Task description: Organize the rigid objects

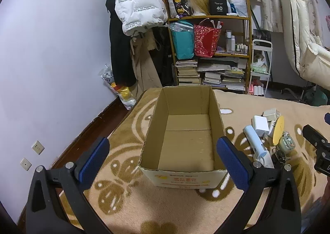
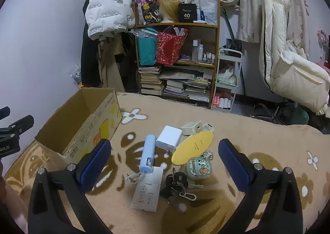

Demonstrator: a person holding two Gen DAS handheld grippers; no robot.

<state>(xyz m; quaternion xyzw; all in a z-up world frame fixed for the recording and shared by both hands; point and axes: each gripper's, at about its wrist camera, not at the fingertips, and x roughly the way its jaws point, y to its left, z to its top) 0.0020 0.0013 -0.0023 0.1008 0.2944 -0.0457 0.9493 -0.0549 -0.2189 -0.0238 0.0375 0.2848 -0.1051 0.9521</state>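
Flower-patterned blanket (image 2: 237,131) before a cluttered bookshelf (image 2: 177,58).

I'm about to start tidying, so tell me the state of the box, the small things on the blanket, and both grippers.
Cardboard box: open, empty.
Blue tube: lying flat.
White charger: lying flat.
Yellow disc: lying flat.
Keys: loose on blanket.
Left gripper: open, empty.
Right gripper: open, empty.

Between my ribbed blue rubbery pads (image 1: 93,161): matt brown cardboard box (image 1: 181,131) on fuzzy woven blanket (image 1: 144,203); right, smooth glossy plastic charger (image 2: 169,137).
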